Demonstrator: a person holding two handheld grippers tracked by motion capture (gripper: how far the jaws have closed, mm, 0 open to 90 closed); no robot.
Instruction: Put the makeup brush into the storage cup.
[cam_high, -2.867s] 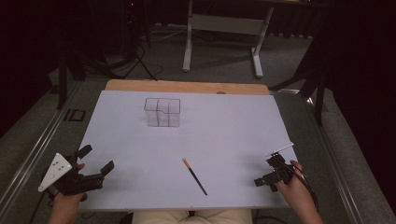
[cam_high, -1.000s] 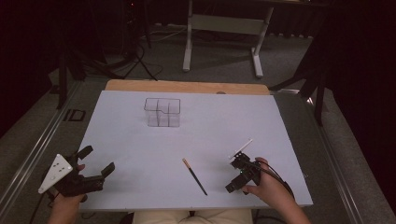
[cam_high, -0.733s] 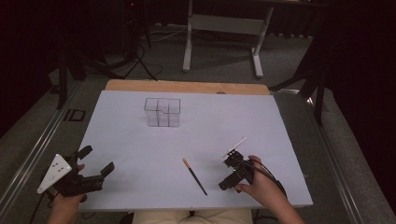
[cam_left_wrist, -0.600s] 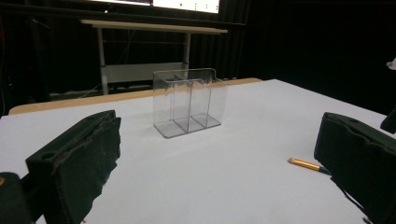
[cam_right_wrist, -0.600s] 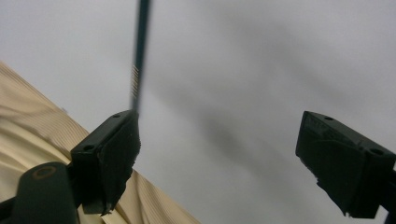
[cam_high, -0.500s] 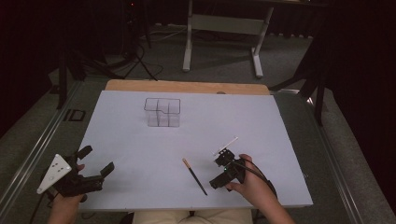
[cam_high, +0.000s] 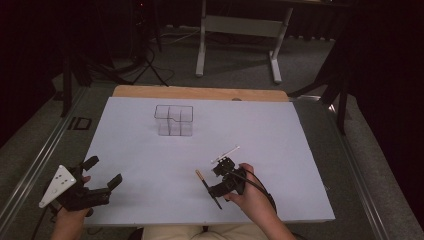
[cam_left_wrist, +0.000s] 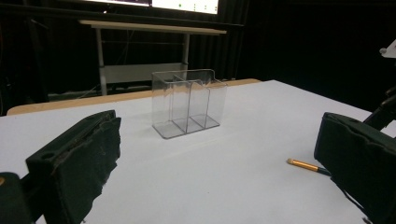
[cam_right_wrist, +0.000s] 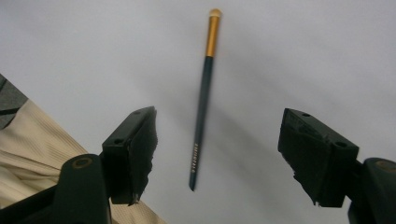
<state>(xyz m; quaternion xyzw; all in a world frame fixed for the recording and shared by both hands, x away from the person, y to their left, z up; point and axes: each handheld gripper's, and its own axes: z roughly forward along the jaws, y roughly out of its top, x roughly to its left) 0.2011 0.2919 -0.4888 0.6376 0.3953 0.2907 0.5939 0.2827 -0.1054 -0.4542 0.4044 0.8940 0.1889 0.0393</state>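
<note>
Right gripper (cam_high: 214, 183) has travelled leftward to straddle the brush (cam_right_wrist: 203, 98), jaws closing but not yet touching; left gripper (cam_high: 102, 173) rests spread

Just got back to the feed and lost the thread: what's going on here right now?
A person is working the right gripper onto a makeup brush lying flat on the white table. Its jaws have just been closing and straddle the dark handle, but the fingers don't touch it yet. The left gripper rests open at the near left edge. The clear three-slot organizer stands empty farther back.
</note>
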